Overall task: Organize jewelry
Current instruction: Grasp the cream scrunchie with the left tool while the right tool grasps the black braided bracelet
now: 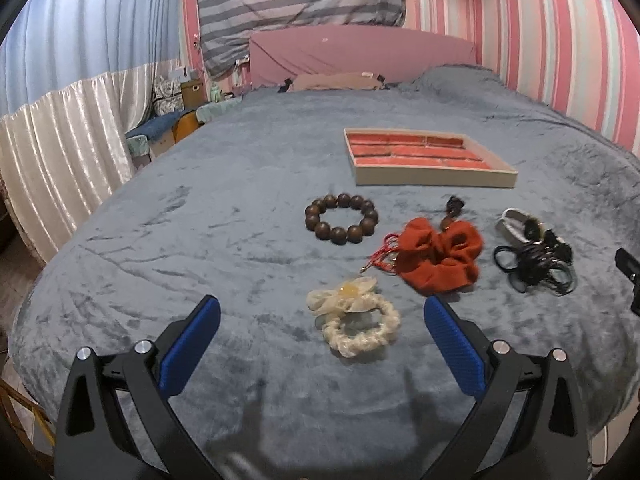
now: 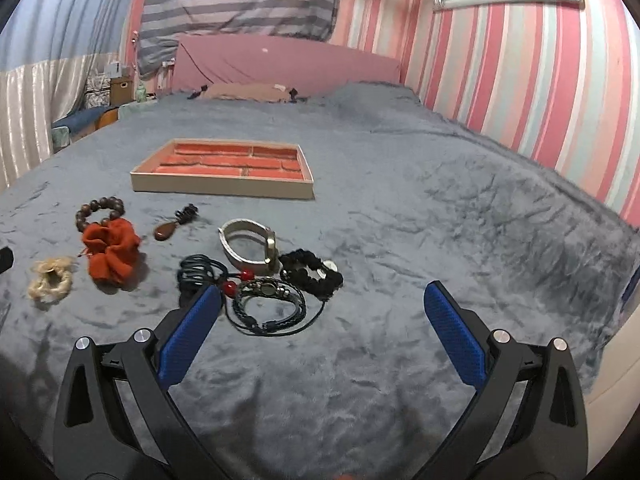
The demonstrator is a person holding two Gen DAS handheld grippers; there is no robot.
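Observation:
A beige tray with red compartments [image 1: 434, 179] [image 2: 220, 192] sits empty on the blue-grey bedspread. In front of it lie a brown bead bracelet [image 1: 341, 217] [image 2: 100, 210], an orange scrunchie [image 1: 438, 254] [image 2: 111, 254], a cream scrunchie [image 1: 354, 326] [image 2: 50, 282], a brown teardrop pendant [image 2: 168, 231], a white-strap watch [image 2: 250, 246] [image 1: 520, 226], black hair ties [image 1: 534, 268] [image 2: 200, 274], a dark braided bracelet [image 2: 270, 304] and a black bead bracelet [image 2: 312, 274]. My left gripper [image 1: 322, 308] is open and empty, above the cream scrunchie. My right gripper [image 2: 322, 296] is open and empty, just right of the dark bracelets.
The bedspread [image 2: 400, 220] covers the whole bed. A pink headboard [image 1: 360, 54] and striped wall [image 2: 520, 80] stand behind. Curtains and boxes [image 1: 168, 120] are off the bed's left side. The bed edge drops off at the right [image 2: 616, 320].

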